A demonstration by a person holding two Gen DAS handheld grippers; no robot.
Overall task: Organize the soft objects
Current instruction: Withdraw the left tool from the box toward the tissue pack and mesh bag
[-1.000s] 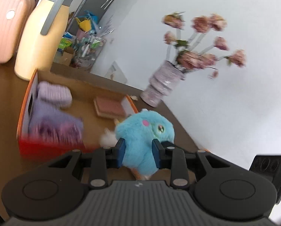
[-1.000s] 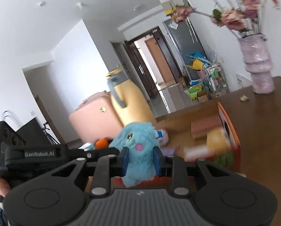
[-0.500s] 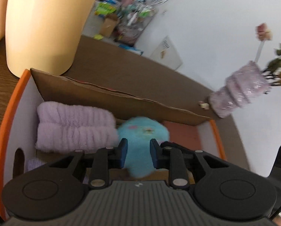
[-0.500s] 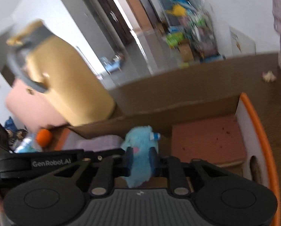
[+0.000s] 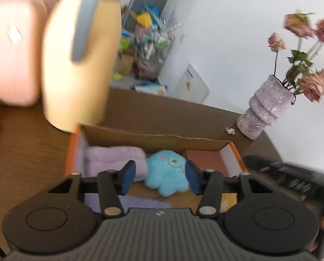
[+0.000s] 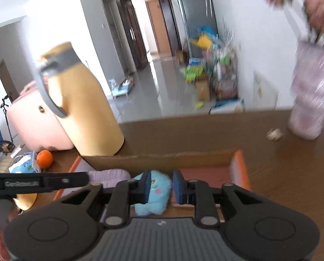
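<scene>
The blue plush toy (image 5: pixel 166 175) lies inside the cardboard box (image 5: pixel 153 138), between a rolled lilac towel (image 5: pixel 114 157) on its left and a pink-brown sponge block (image 5: pixel 205 157) on its right.

Left gripper (image 5: pixel 161 179): jaws have just been opening and now stand wide; the toy sits between the blue pads but the left pad is clearly apart from it, so released.

Right gripper (image 6: pixel 161 186): pads are narrow, w/ the toy seen in the gap; jaws opened a bit further just now. The picture is blurred, so I cannot tell if they press on the plush.

A yellow thermos jug (image 5: pixel 79 65) stands behind the box, and a lilac vase w/ dried roses (image 5: pixel 264 111) is at the table's far right.
</scene>
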